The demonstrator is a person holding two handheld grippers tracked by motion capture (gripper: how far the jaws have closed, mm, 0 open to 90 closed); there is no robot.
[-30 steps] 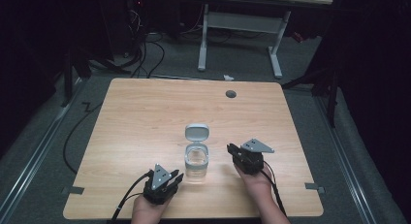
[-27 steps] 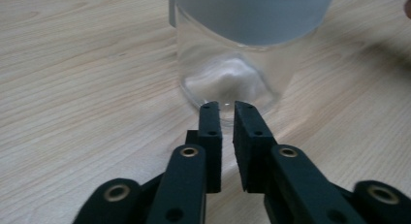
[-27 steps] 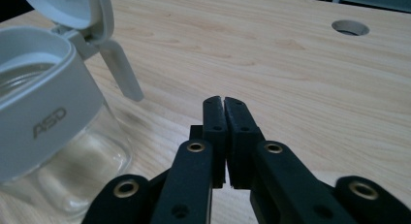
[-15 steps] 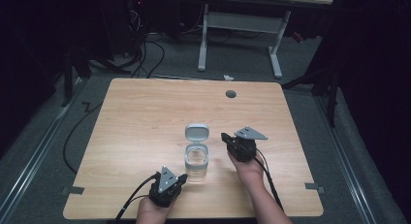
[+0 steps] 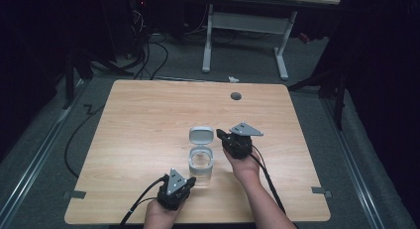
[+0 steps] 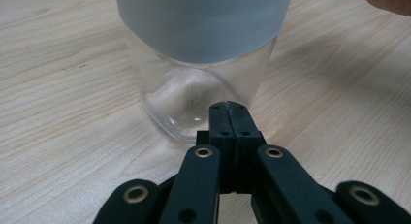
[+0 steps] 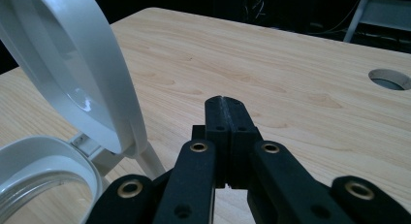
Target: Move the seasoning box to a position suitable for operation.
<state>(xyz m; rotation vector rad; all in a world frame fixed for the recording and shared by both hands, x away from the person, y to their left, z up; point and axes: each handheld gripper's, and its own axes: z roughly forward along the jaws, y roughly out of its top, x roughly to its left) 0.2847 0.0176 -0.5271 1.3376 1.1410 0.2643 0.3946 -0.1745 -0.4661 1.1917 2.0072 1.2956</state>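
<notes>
- High view, nearest the person: the left gripper [image 5: 184, 183] sat at the near edge of the table [image 5: 133, 120], just beside the bottom of the jar [image 5: 200, 166]. Its fingers [image 6: 228, 122] were pressed flat together and held nothing.
- In the left gripper view the jar stood right in front of those fingers, so close I could not tell if they touched the glass.
- The jar was see-through at the bottom with a pale grey band higher up. It looked empty inside. It stood near the middle of the table, a bit toward the person.
- The lid [image 5: 201, 135] was white and round. It was flipped up and back on a little hinge at the far side of the jar.
- The right gripper [image 5: 223, 137] was just beside the lid, on its right. Its fingers [image 7: 228, 120] were shut tight too, with nothing between them.
- My guess was that the lid was about to be pushed down. To do that well, the left fingers should press softly on the jar so it cannot slide, and the right fingers should push the top of the lid slowly. A hard push might tip the light jar.
- Farther away, the table had a small round hole [image 5: 236, 95] near its back edge.
</notes>
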